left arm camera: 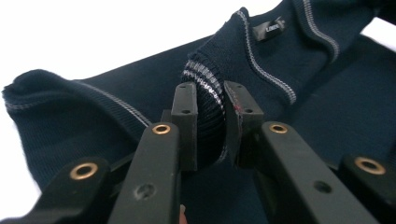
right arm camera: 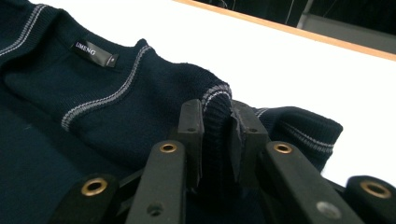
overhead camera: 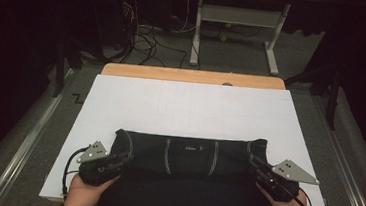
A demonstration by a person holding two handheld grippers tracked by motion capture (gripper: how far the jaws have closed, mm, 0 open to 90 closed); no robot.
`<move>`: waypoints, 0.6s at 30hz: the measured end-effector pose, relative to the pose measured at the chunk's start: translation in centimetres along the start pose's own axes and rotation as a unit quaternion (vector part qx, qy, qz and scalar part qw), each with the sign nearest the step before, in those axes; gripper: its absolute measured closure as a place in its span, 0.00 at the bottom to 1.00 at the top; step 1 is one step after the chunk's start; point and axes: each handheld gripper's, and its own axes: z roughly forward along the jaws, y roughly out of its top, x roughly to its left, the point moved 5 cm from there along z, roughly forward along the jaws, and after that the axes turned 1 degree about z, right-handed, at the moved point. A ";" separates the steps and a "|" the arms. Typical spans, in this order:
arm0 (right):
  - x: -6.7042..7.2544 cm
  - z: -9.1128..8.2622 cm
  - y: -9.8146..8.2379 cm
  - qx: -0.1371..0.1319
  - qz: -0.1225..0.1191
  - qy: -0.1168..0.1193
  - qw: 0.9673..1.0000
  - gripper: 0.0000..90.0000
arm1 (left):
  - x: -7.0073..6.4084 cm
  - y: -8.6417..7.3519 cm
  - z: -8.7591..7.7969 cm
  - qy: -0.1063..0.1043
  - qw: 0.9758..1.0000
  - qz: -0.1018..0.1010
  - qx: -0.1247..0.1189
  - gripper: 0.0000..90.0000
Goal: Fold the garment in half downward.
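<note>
A dark navy knit sweater (overhead camera: 188,158) with grey-white stripes and a small neck label lies folded across the near part of the white table cover. My left gripper (overhead camera: 122,159) holds its left end; in the left gripper view the jaws of that gripper (left arm camera: 212,116) pinch a ribbed, striped fold of the sweater (left arm camera: 280,70). At the right end my right gripper (overhead camera: 255,163) does the same, and the right gripper view shows this gripper (right arm camera: 217,128) clamped on a ribbed edge of the sweater (right arm camera: 116,107). A hand grips each tool near the table's front edge.
The white cover (overhead camera: 190,108) lies on a wooden table (overhead camera: 193,76) whose far edge shows beyond it. Past the table are a metal desk frame (overhead camera: 237,32) and loose cables (overhead camera: 146,39) on the carpet. Metal rails (overhead camera: 27,139) run along both sides.
</note>
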 end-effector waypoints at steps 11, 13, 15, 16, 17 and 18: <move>1.8 -3.7 -1.4 -0.003 -0.004 0.004 1.000 0.85 | -2.4 -2.1 -3.0 -0.017 1.000 -0.014 0.001 0.79; 2.2 -4.3 -1.8 -0.001 -0.003 0.005 1.000 0.85 | -2.9 -2.5 -3.3 -0.016 1.000 -0.009 0.007 0.79; 2.5 -4.9 -2.2 0.001 0.002 0.008 1.000 0.85 | -3.2 -2.9 -3.6 -0.021 1.000 -0.012 0.010 0.79; 2.6 -5.2 -2.3 0.001 0.008 0.011 1.000 0.85 | -3.3 -3.1 -3.7 -0.020 1.000 -0.011 0.011 0.79; 2.7 -5.5 -2.5 0.003 0.011 0.011 1.000 0.85 | -3.5 -3.2 -3.8 -0.018 1.000 -0.013 0.013 0.79; 2.8 -5.8 -2.6 0.004 0.012 0.011 1.000 0.85 | -3.7 -3.3 -4.1 -0.020 1.000 -0.016 0.012 0.79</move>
